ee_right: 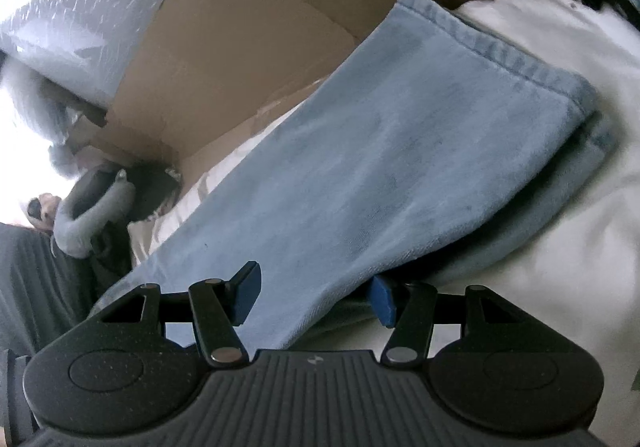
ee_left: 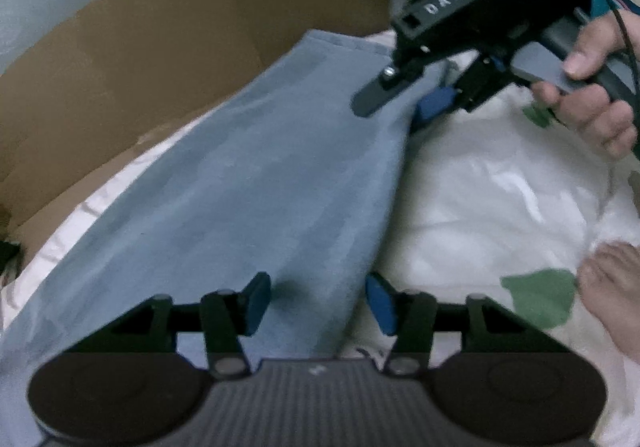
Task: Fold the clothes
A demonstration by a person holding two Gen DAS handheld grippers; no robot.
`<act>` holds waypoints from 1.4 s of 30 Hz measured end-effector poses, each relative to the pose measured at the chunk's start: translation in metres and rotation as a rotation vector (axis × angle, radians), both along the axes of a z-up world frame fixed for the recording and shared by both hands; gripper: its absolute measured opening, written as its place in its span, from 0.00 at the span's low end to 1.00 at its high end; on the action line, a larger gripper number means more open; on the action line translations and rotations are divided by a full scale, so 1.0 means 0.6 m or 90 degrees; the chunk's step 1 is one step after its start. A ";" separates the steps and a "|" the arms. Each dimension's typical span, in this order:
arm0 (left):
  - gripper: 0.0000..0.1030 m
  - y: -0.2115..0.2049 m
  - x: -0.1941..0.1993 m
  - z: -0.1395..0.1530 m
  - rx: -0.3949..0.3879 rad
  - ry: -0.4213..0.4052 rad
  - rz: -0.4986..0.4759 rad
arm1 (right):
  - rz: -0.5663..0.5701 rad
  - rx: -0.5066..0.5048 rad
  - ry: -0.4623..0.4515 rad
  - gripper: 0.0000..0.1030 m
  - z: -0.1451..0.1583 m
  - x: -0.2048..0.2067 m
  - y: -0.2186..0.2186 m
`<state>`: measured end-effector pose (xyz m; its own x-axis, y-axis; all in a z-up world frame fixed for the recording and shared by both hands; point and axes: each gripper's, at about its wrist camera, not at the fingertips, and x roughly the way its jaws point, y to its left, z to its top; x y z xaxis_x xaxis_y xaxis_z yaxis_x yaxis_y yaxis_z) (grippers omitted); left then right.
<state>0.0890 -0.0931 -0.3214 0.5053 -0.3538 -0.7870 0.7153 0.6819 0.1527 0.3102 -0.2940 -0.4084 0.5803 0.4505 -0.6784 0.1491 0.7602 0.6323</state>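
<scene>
- A white bedsheet with green leaf shapes covers the bed, and everything lies on it.
- A big brown cardboard box, opened out flat, stands along the far edge of the bed.
- The light blue jeans lie flat on the sheet in a long folded strip. They run from close to the cameras out toward the cardboard. In the right wrist view the hem end lies on the far side, with one layer on top of another.
- The right gripper is held in a hand over the far end of the jeans. Its fingers are apart. The edge of the jeans runs between them, but they do not squeeze it.
- The left gripper hangs over the near end of the jeans. Its blue fingers are apart, with the edge of the jeans between them, not pinched.
- A bare foot rests on the sheet, just beside a green leaf shape.
</scene>
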 end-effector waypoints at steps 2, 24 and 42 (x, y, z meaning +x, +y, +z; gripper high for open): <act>0.31 0.002 0.000 0.001 -0.022 0.007 0.008 | -0.002 -0.001 -0.001 0.61 0.003 0.006 0.000; 0.04 0.024 0.045 0.043 -0.102 0.047 0.043 | 0.051 0.084 0.087 0.65 -0.042 -0.015 0.042; 0.46 0.076 -0.014 -0.008 0.004 0.048 0.079 | 0.073 0.114 0.086 0.65 -0.040 -0.041 0.074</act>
